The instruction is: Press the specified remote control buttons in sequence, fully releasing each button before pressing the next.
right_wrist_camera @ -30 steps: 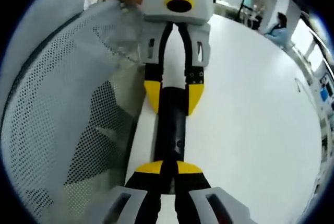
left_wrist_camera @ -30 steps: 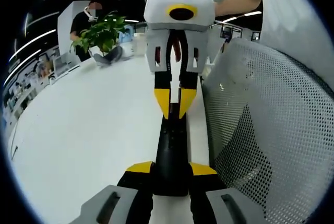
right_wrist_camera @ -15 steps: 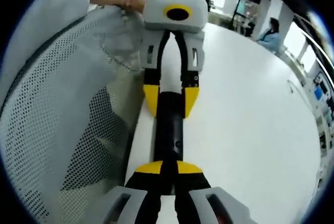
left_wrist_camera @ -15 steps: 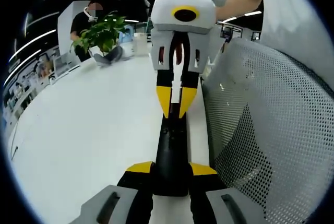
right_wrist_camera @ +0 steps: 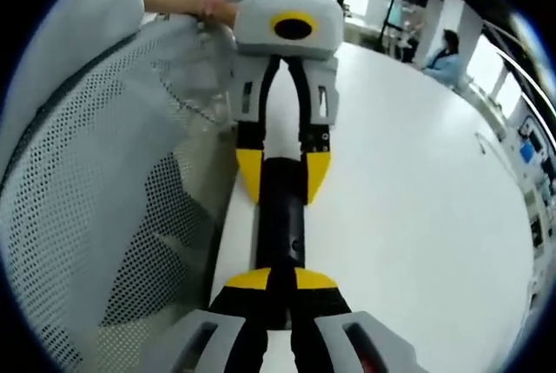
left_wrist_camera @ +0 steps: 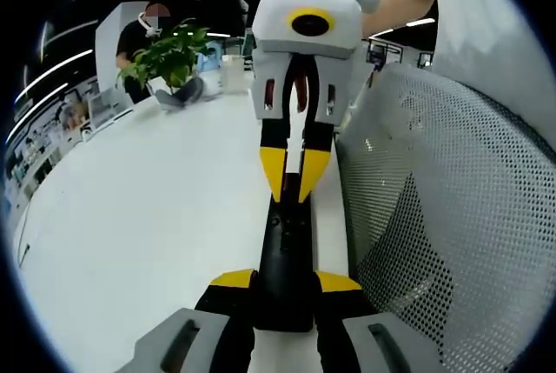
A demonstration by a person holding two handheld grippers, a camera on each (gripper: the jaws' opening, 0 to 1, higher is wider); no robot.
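A slim black remote control lies lengthwise along the edge of the white table. My left gripper is shut on its near end, one yellow-tipped jaw on each side. From the top of the left gripper view my right gripper points down with its yellow tips drawn together, touching the remote's far part. In the right gripper view my right gripper is shut over the remote. Beyond it the left gripper clamps the remote's sides.
A grey mesh chair back stands right against the table edge beside the remote. A potted plant sits at the table's far side with a person behind it. Another person sits beyond the table.
The right gripper has shifted slightly along the remote and tilted a little. The left gripper keeps its hold and the remote has not moved.
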